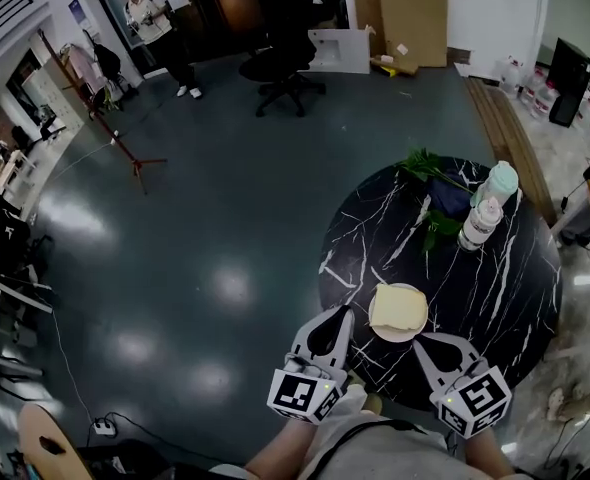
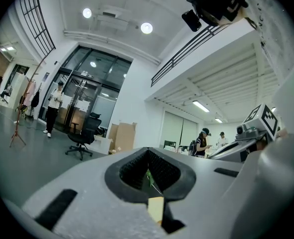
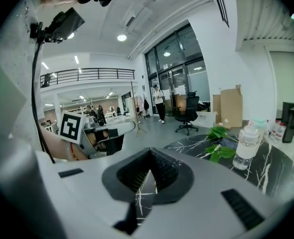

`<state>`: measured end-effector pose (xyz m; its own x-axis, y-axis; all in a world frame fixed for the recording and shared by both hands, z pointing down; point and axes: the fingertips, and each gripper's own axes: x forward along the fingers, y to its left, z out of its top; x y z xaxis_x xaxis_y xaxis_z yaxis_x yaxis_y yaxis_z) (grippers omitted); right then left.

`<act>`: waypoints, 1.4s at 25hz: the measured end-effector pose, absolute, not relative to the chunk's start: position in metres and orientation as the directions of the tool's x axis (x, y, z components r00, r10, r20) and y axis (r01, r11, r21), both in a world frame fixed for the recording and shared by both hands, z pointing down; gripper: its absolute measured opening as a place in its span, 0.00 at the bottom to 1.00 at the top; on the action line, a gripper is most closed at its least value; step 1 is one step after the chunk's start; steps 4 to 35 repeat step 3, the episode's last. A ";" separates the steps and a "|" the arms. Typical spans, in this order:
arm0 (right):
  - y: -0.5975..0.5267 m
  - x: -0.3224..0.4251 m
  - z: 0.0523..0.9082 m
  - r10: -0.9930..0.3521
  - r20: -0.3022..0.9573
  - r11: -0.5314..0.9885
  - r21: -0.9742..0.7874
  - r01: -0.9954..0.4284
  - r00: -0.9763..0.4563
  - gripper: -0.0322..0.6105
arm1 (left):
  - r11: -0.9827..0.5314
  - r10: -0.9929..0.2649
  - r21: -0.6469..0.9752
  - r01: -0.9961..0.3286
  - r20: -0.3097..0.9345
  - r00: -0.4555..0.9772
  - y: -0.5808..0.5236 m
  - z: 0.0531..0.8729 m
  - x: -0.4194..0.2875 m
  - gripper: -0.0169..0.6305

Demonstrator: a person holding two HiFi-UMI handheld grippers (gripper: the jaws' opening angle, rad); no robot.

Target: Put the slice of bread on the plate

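Note:
A pale slice of bread point(image 1: 397, 306) lies on a small white plate point(image 1: 395, 336) near the front edge of a round black marble table point(image 1: 505, 298). My left gripper point(image 1: 344, 312) sits just left of the plate, at the table's rim, with its jaws together and nothing held. My right gripper point(image 1: 419, 339) is just below the plate, shut and empty too. In the left gripper view the jaws point(image 2: 148, 150) meet, and a sliver of bread point(image 2: 156, 208) shows through the slit. The right gripper view shows closed jaws point(image 3: 149, 151) over the table point(image 3: 271, 168).
Two clear bottles point(image 1: 480, 223) point(image 1: 497, 181) and green leaves point(image 1: 425, 164) stand at the table's far side. Beyond lie a dark floor, an office chair point(image 1: 285, 63), a tripod stand point(image 1: 125, 138) and a standing person point(image 1: 155, 23). Cardboard leans at the back wall.

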<state>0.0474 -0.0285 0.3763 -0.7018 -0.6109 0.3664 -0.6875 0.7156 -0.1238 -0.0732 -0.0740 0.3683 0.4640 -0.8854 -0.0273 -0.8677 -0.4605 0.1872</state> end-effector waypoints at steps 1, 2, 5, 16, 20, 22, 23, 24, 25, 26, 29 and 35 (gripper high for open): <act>-0.029 0.047 0.376 -0.615 0.365 0.712 -0.123 -0.691 -0.699 0.07 | -0.462 -0.885 0.186 -0.867 -0.029 0.465 -0.075 0.367 -0.074 0.04; -0.029 0.047 0.375 -0.620 0.364 0.708 -0.122 -0.696 -0.695 0.07 | -0.464 -0.884 0.184 -0.866 -0.030 0.467 -0.076 0.366 -0.075 0.04; -0.029 0.047 0.375 -0.626 0.363 0.703 -0.122 -0.701 -0.691 0.07 | -0.467 -0.882 0.182 -0.865 -0.032 0.469 -0.077 0.365 -0.076 0.04; -0.029 0.047 0.375 -0.626 0.363 0.703 -0.122 -0.701 -0.691 0.07 | -0.467 -0.882 0.182 -0.865 -0.032 0.469 -0.077 0.365 -0.076 0.04; -0.029 0.047 0.375 -0.626 0.363 0.703 -0.122 -0.701 -0.691 0.07 | -0.467 -0.882 0.182 -0.865 -0.032 0.469 -0.077 0.365 -0.076 0.04; -0.029 0.047 0.375 -0.626 0.363 0.703 -0.122 -0.701 -0.691 0.07 | -0.467 -0.882 0.182 -0.865 -0.032 0.469 -0.077 0.365 -0.076 0.04; -0.029 0.047 0.375 -0.626 0.363 0.703 -0.122 -0.701 -0.691 0.07 | -0.467 -0.882 0.182 -0.865 -0.032 0.469 -0.077 0.365 -0.076 0.04; -0.029 0.047 0.375 -0.626 0.363 0.703 -0.122 -0.701 -0.691 0.07 | -0.467 -0.882 0.182 -0.865 -0.032 0.469 -0.077 0.365 -0.076 0.04; -0.029 0.047 0.375 -0.626 0.363 0.703 -0.122 -0.701 -0.691 0.07 | -0.467 -0.882 0.182 -0.865 -0.032 0.469 -0.077 0.365 -0.076 0.04; -0.029 0.047 0.375 -0.626 0.363 0.703 -0.122 -0.701 -0.691 0.07 | -0.467 -0.882 0.182 -0.865 -0.032 0.469 -0.077 0.365 -0.076 0.04; -0.029 0.047 0.375 -0.626 0.363 0.703 -0.122 -0.701 -0.691 0.07 | -0.467 -0.882 0.182 -0.865 -0.032 0.469 -0.077 0.365 -0.076 0.04; -0.029 0.047 0.375 -0.626 0.363 0.703 -0.122 -0.701 -0.691 0.07 | -0.467 -0.882 0.182 -0.865 -0.032 0.469 -0.077 0.365 -0.076 0.04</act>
